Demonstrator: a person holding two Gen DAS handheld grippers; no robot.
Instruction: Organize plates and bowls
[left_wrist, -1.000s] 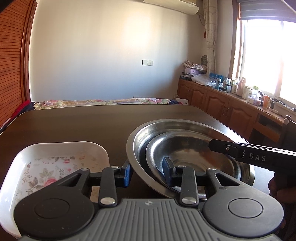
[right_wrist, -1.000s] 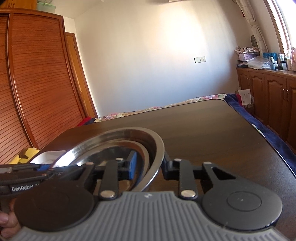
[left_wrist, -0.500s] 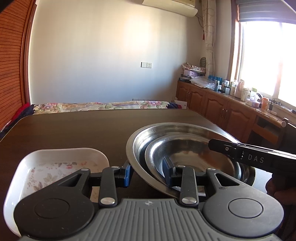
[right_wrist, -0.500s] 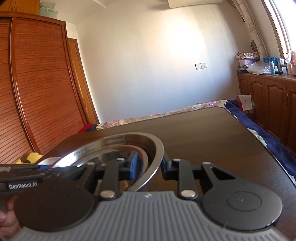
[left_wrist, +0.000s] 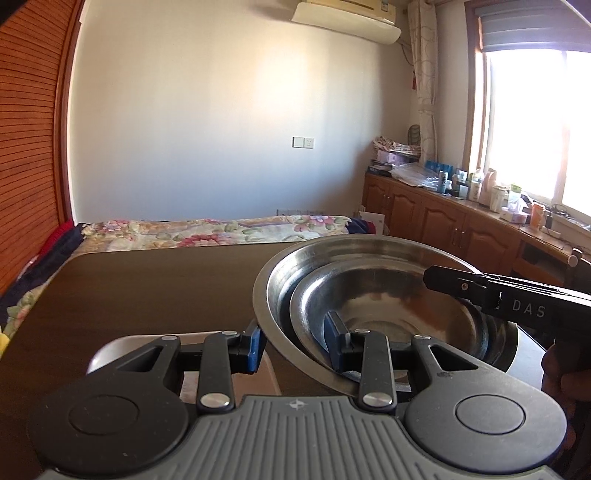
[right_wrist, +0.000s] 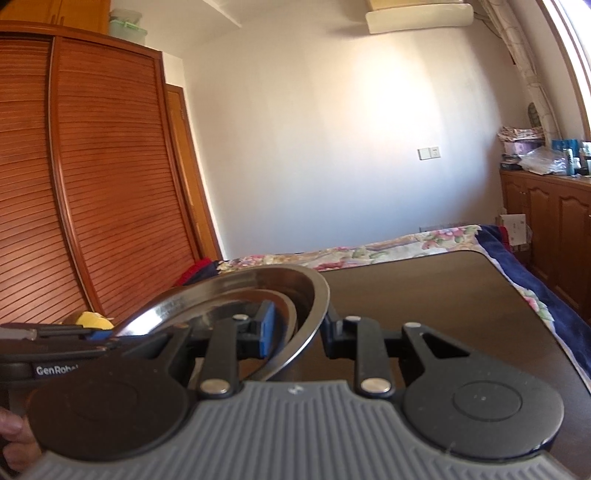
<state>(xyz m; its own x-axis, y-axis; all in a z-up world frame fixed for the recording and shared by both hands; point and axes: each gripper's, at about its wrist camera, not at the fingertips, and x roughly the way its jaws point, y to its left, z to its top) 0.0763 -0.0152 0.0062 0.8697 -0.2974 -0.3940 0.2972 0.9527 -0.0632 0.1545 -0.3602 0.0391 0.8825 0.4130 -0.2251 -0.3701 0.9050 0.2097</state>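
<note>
A large steel bowl (left_wrist: 354, 254) with a smaller steel bowl (left_wrist: 388, 306) nested inside hangs above the dark table (left_wrist: 166, 288). My left gripper (left_wrist: 295, 345) is shut on the near-left wall of the stack, one blue pad outside and one inside. My right gripper (right_wrist: 299, 330) is shut on the large bowl's (right_wrist: 314, 306) opposite rim; its black body crosses the bowl's right side in the left wrist view. A white floral dish (left_wrist: 107, 354) lies on the table below my left gripper, mostly hidden.
A bed with a floral quilt (left_wrist: 221, 229) runs along the table's far edge. Wooden cabinets (left_wrist: 461, 225) with bottles line the right wall under the window. A slatted wardrobe (right_wrist: 92, 184) stands at left. A hand (right_wrist: 14, 439) holds the left gripper.
Both grippers have risen with the nested bowls. The table and the white dish have dropped lower in view, and the dish is now mostly hidden behind my left gripper.
</note>
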